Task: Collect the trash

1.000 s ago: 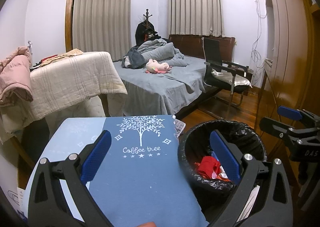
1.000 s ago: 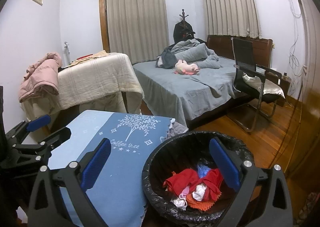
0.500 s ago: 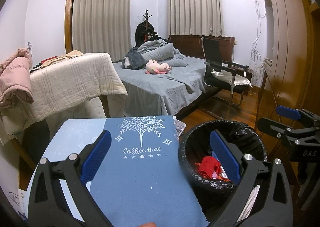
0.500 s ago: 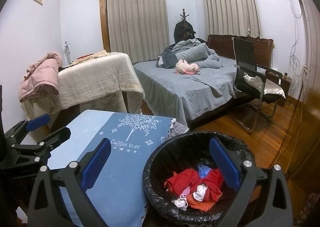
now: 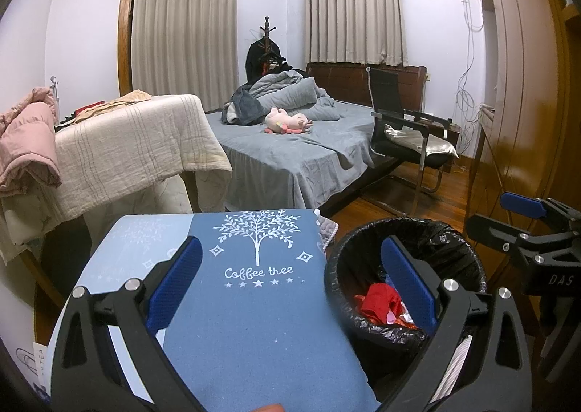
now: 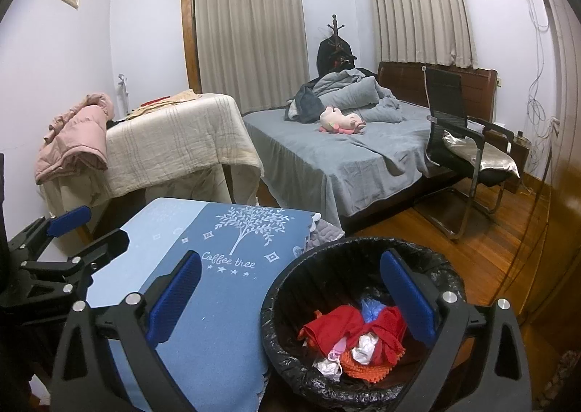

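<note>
The trash, a heap of red, orange, white and blue scraps, is seen lying at the bottom of the black-lined bin, which stands on the wooden floor just beside the blue tablecloth. Compared with the views of a second ago, almost nothing is found to have changed: the heap lies as it lay, the bin is in the same place, and only a very slight drift of both cameras is noticed.

The right gripper is held above the near rim of the bin with its jaws spread wide and nothing between them. The left gripper is likewise held released and empty, over the tablecloth and the bin's left rim.

No loose scrap is made out on the part of the tablecloth that shows, nor on the visible floor. From this stillness and the two empty claws, it is judged that the collecting is finished or paused, unless further trash lies out of view.

Farther off, the grey bed with a pink soft toy and a black chair are seen.
</note>
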`<state>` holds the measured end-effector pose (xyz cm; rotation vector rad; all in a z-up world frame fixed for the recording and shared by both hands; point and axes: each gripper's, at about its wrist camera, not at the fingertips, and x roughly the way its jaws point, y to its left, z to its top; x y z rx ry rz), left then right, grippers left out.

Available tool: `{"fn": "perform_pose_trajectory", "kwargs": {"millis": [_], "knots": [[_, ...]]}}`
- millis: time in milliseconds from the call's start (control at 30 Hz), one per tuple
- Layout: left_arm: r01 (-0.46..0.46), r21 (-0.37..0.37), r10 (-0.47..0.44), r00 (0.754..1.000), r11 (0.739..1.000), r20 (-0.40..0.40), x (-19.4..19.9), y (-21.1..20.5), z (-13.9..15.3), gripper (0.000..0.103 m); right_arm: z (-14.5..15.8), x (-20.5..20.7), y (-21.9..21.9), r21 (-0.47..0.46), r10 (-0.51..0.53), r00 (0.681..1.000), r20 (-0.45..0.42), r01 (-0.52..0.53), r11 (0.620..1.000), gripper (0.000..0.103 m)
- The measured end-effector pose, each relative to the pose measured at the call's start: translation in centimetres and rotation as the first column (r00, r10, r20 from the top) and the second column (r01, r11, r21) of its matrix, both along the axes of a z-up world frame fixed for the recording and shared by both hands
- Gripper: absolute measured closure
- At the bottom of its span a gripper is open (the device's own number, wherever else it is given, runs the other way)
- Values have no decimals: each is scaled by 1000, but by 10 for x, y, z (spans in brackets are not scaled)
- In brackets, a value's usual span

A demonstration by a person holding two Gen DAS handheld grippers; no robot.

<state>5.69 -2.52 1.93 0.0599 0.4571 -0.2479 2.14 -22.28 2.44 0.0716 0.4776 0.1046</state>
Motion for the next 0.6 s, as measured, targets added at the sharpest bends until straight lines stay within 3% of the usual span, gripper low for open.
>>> {"fn": "perform_pose_trajectory", "kwargs": {"millis": [600], "knots": [[1,1,-1,1000,1000,-1,0,0,0,7,0,1,0,1,1,1000,-2,-1,1000,6]]}}
